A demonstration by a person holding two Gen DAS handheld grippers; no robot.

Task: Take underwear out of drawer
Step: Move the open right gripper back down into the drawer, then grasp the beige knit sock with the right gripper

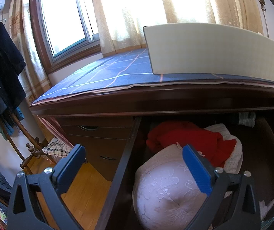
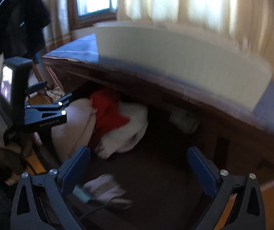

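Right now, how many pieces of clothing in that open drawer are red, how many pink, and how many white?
Red: 1, the red garment
Pink: 1, the pink lace bra
White: 2, the white dotted garment and the white folded piece
Total: 4; more may lie hidden.

open dark drawer (image 1: 125, 164) holds pale lace underwear (image 1: 165, 191), red garment (image 1: 190, 138), white socks (image 2: 106, 189).

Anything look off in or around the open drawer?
Mildly. The drawer is open and its clothes are heaped, not folded: a red garment is bunched over a pale lace piece. The blue cloth on the desktop has a frayed, wavy front edge. The right wrist view is motion-blurred. Both grippers are open and empty.
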